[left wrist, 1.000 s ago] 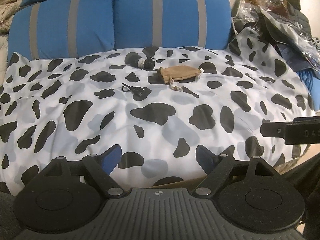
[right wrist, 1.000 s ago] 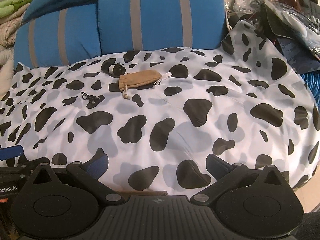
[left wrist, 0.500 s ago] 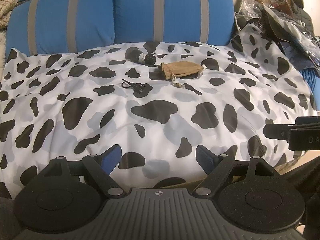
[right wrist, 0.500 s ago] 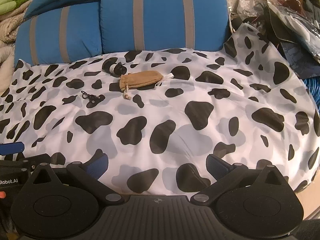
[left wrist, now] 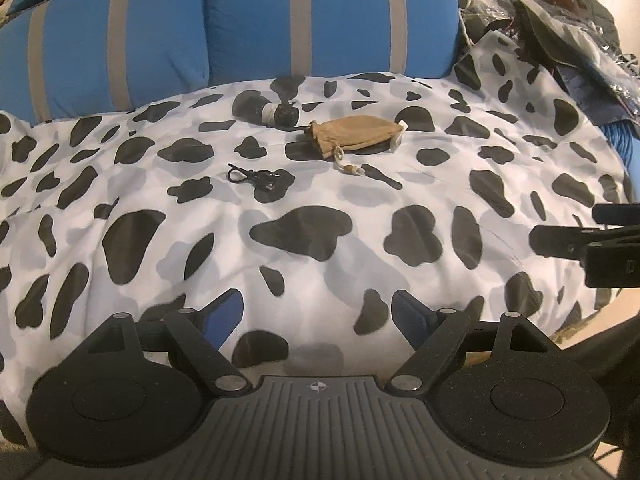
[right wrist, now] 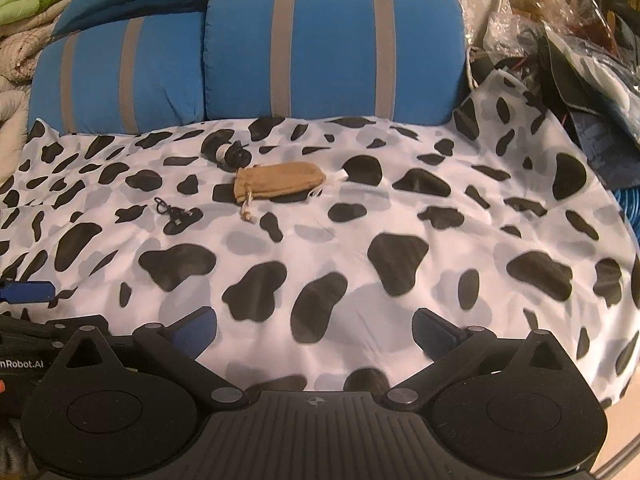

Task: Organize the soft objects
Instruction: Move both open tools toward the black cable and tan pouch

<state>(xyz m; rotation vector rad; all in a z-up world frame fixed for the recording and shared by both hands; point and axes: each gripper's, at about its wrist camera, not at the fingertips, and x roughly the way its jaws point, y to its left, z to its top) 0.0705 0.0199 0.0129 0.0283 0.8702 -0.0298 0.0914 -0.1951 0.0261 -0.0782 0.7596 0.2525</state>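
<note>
On the far middle of the cow-print sheet lies the tan drawstring pouch, just right of a small black bottle and beyond a black clip. The left tongs and right tongs both stand apart and empty over the sheet's near edge, probably poised to reach the pouch, well short of it.

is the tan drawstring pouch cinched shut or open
Shut: the tan drawstring pouch lies flat on the cow-print sheet, neck gathered tight, cords trailing out.
</note>
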